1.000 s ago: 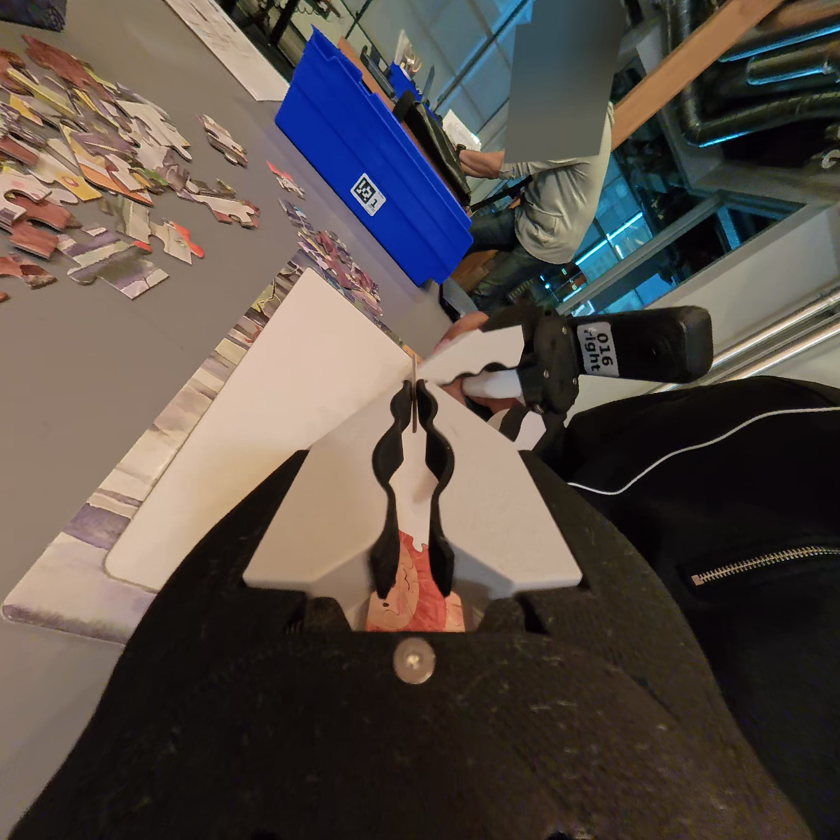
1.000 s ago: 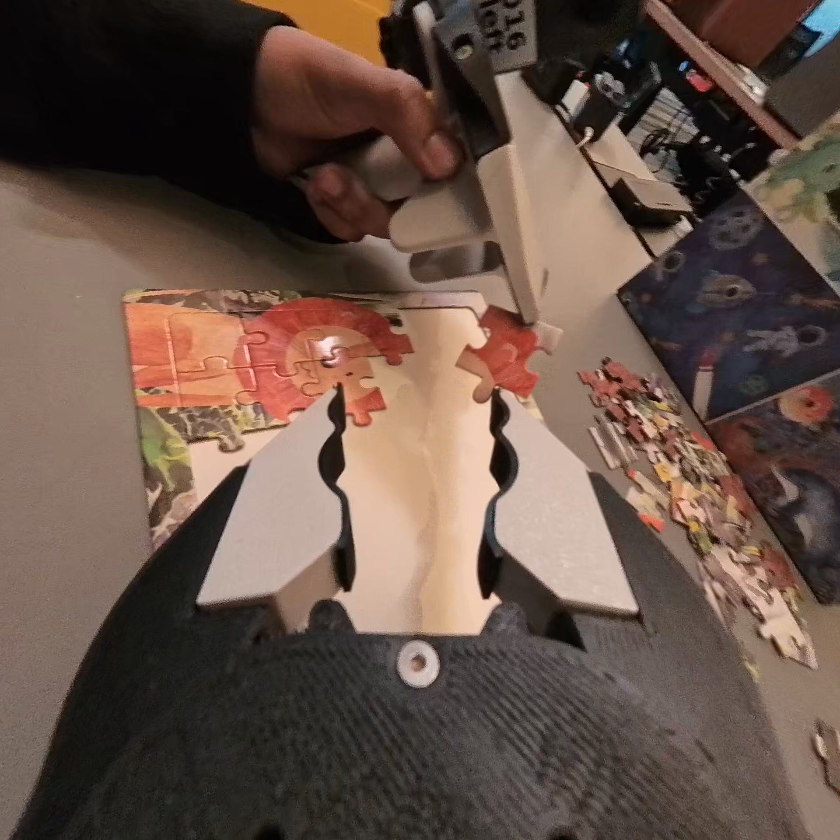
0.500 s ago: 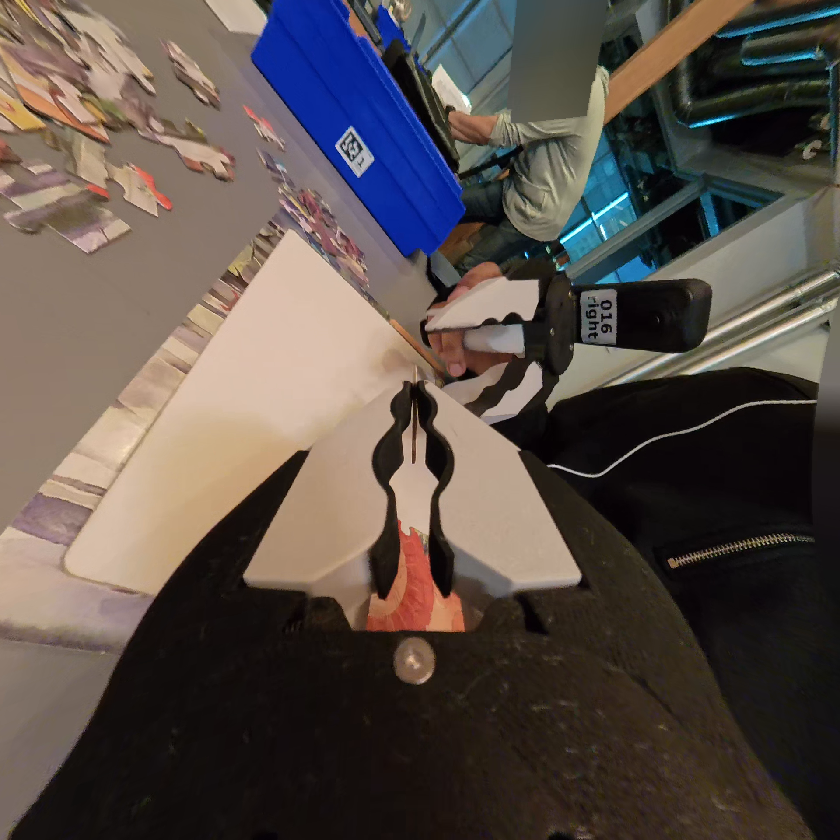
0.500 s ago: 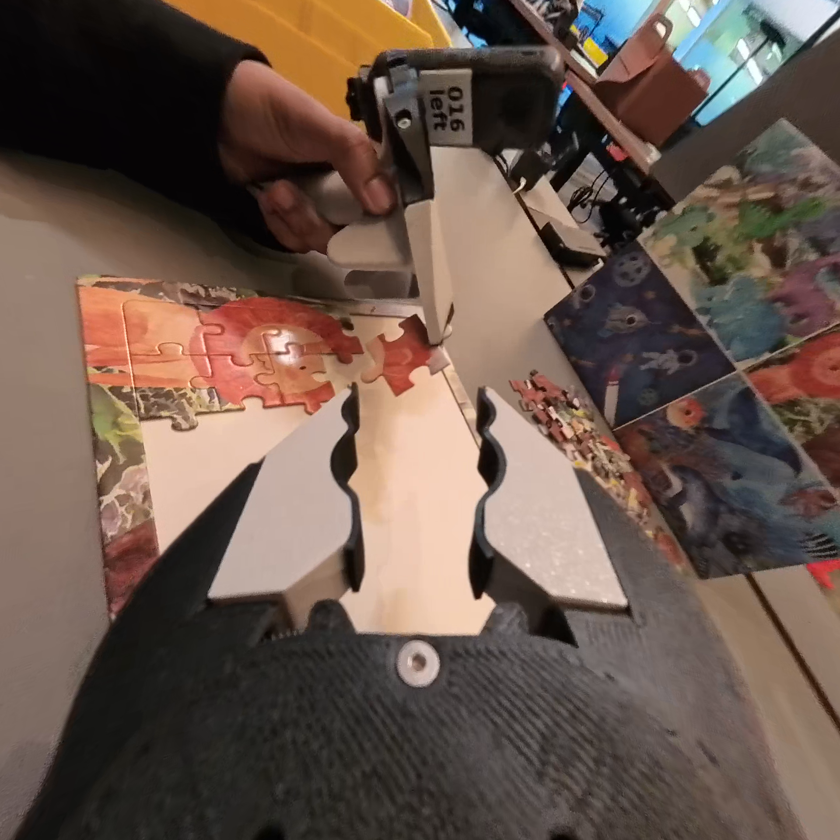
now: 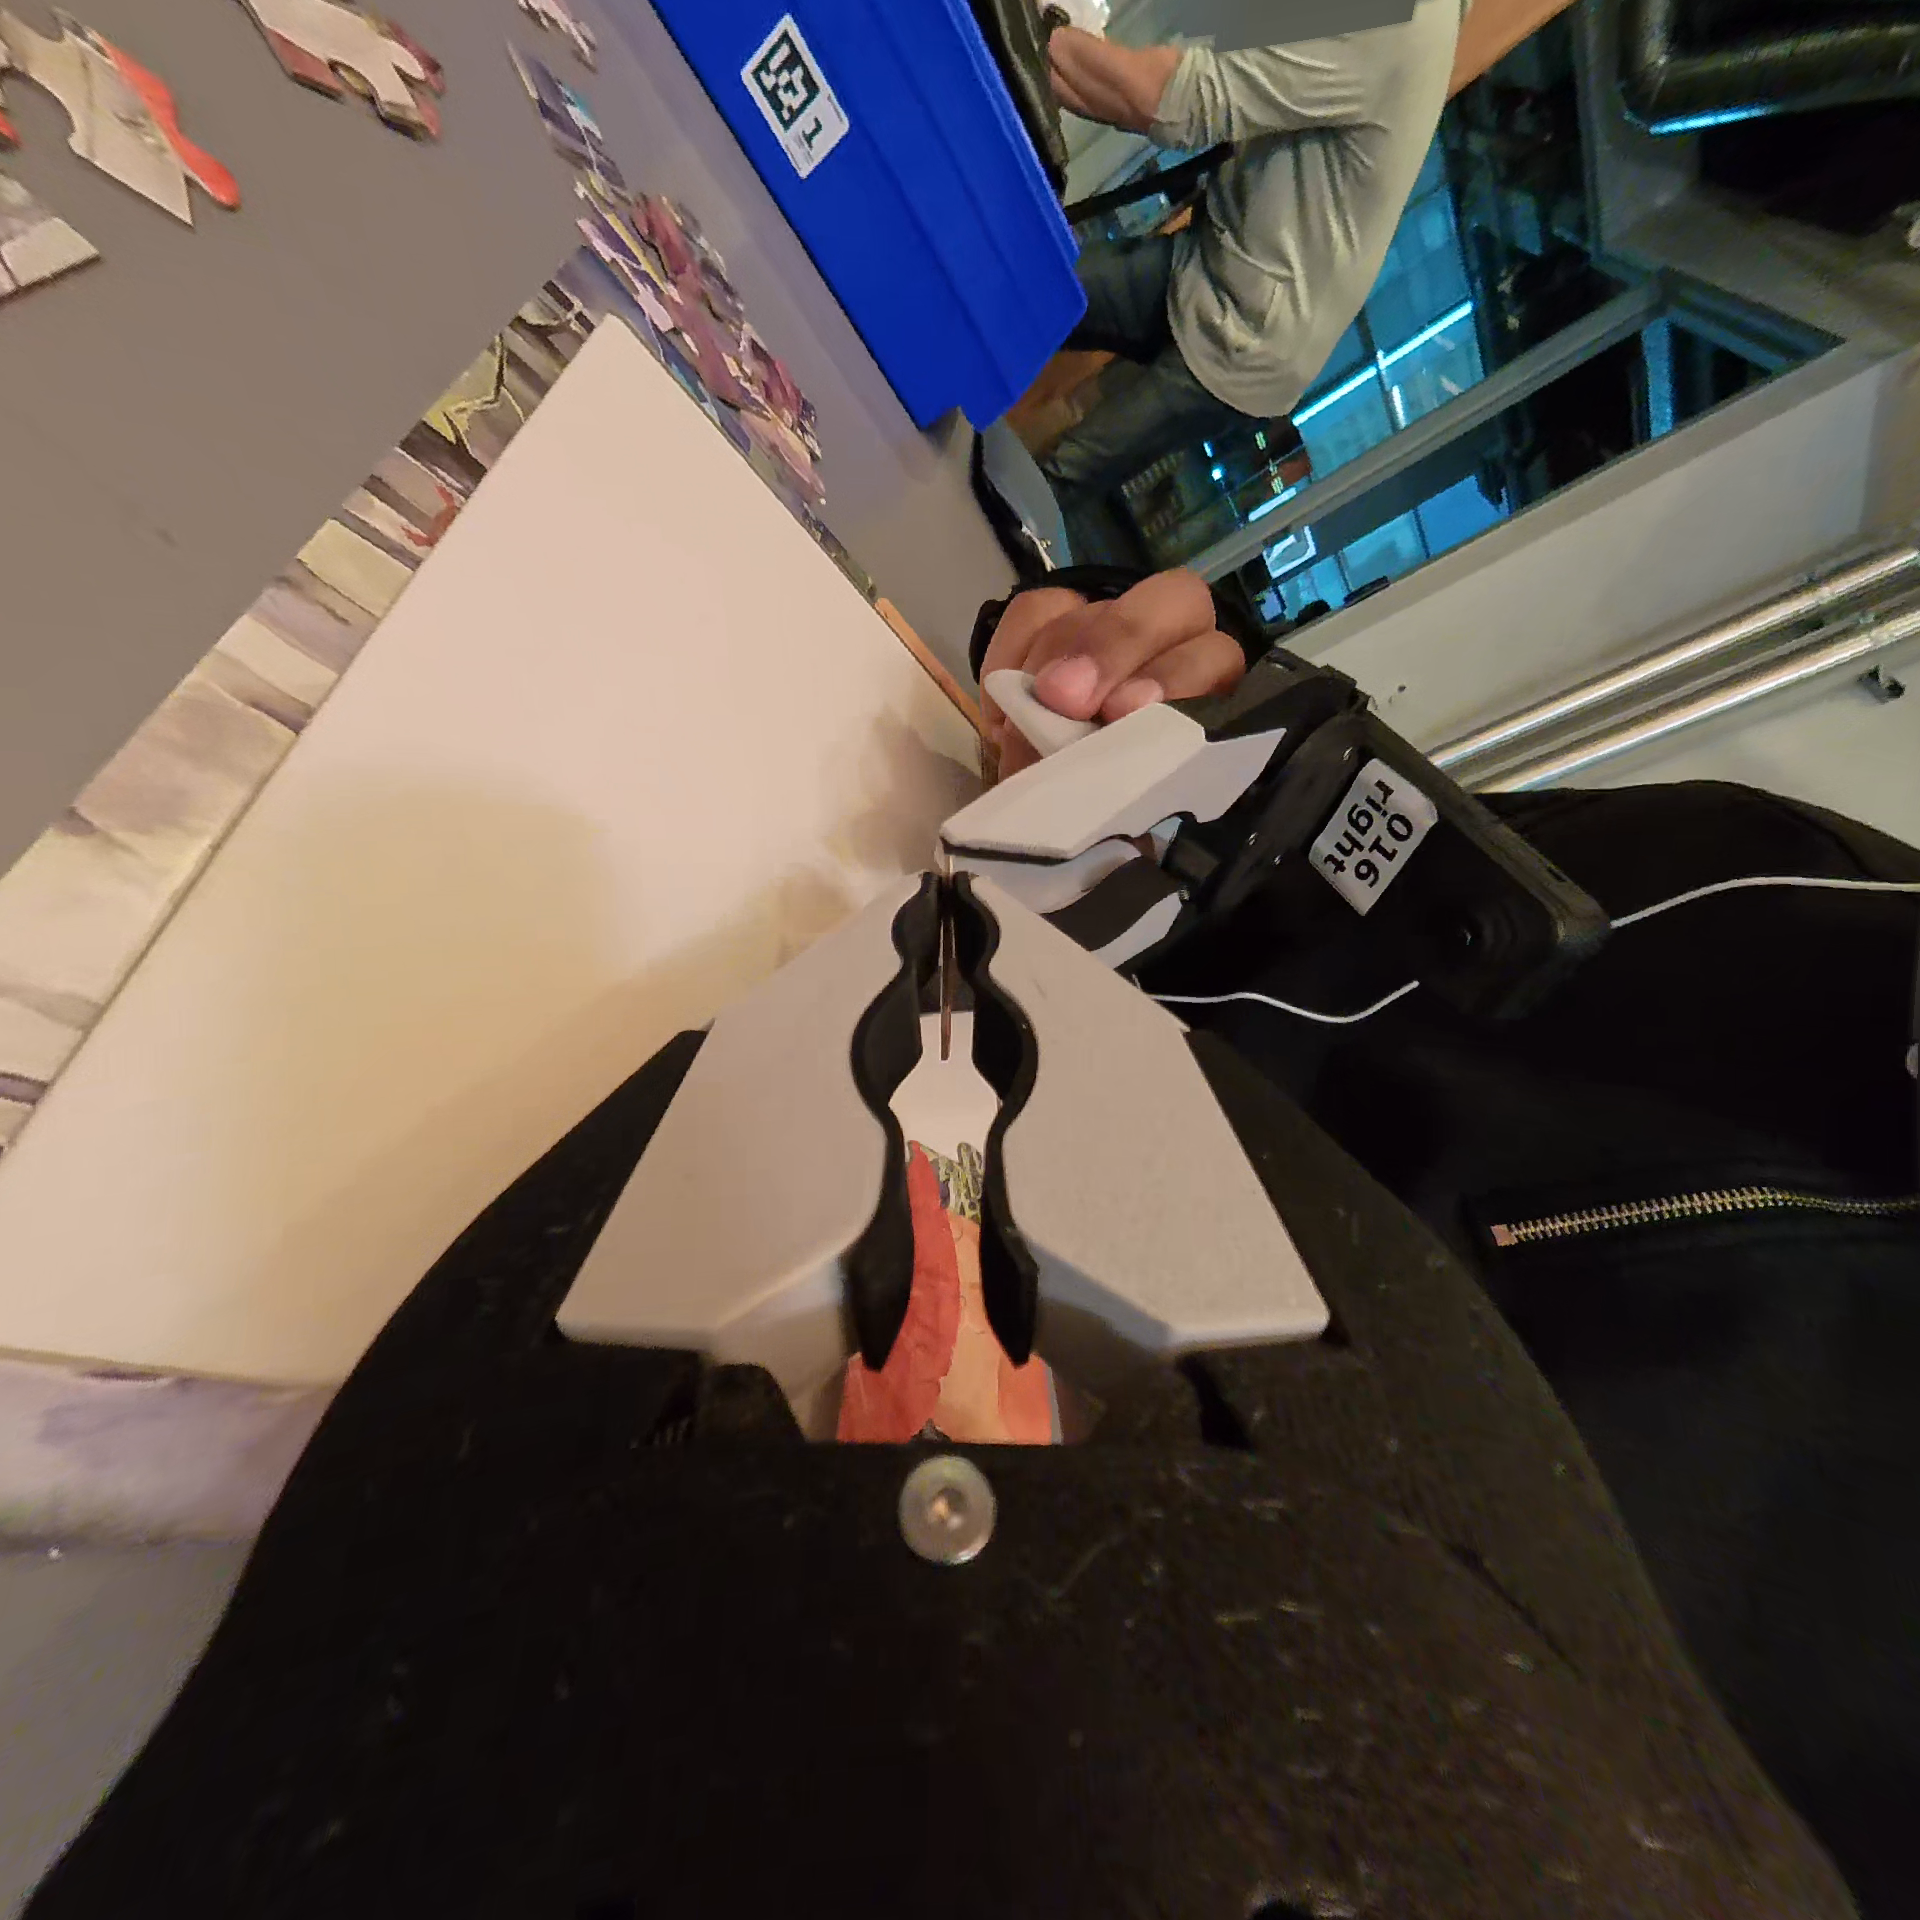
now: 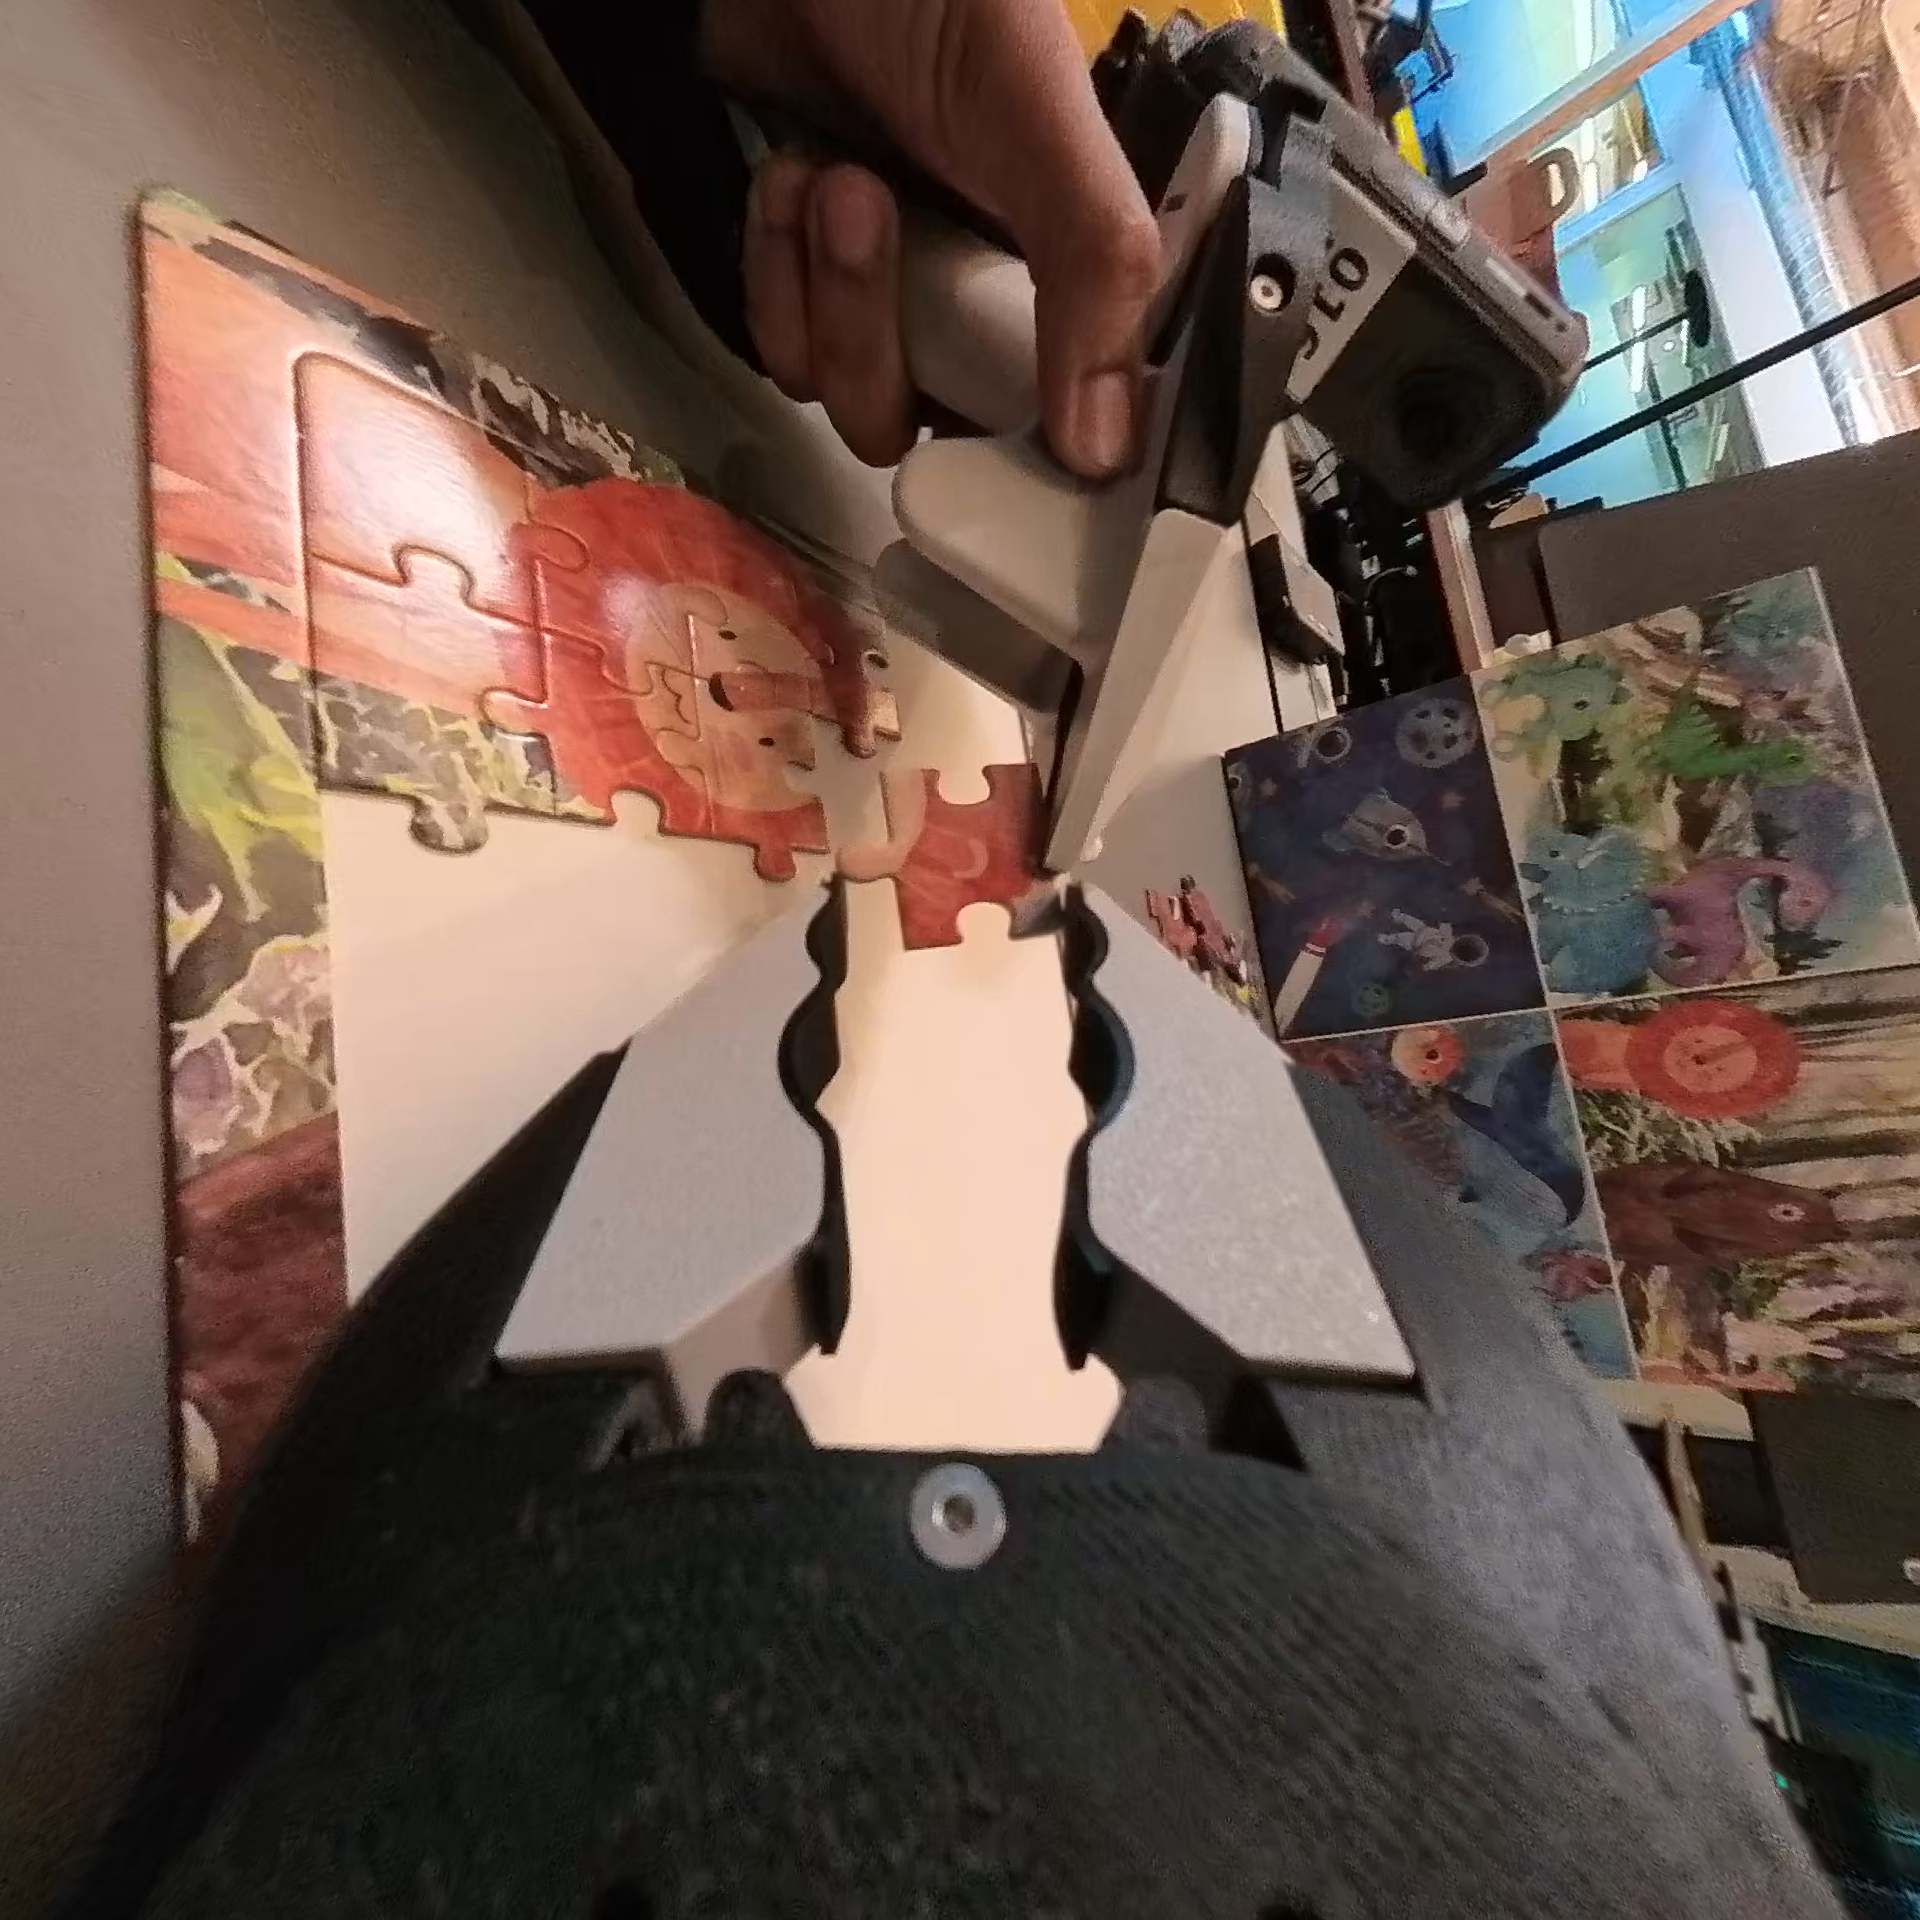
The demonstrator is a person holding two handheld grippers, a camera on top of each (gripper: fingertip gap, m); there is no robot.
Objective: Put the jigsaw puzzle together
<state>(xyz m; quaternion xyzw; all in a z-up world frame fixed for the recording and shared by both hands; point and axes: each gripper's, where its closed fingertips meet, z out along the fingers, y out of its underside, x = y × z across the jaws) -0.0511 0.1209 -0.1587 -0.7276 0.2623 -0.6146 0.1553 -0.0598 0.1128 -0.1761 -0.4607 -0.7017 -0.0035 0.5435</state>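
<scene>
My left gripper [image 5: 945,883] is shut on a red puzzle piece [image 5: 945,997], which shows edge-on between its pads. In the right wrist view the left gripper [image 6: 1065,847] pinches the right edge of that piece [image 6: 966,852] low over the white puzzle tray [image 6: 520,935]. The piece sits just right of the joined lion section [image 6: 675,665], with a small gap between them. My right gripper [image 6: 951,904] is open and empty, its fingertips on either side of the piece's near edge. It also shows in the left wrist view [image 5: 1039,842].
A picture sheet of finished puzzles [image 6: 1662,935] lies to the right, with loose pieces [image 6: 1195,914] beside the tray. More loose pieces [image 5: 135,156] and a blue bin [image 5: 904,187] lie beyond the tray. A person in grey [image 5: 1278,156] sits behind the bin. My left and right fingertips are right by each other. My right tips are roughly 6 centimetres from the joined lion section [image 6: 675,665].
My left gripper has carried the red piece down and closer to the lion section. My right gripper has moved in, so its open fingers now flank the piece.
</scene>
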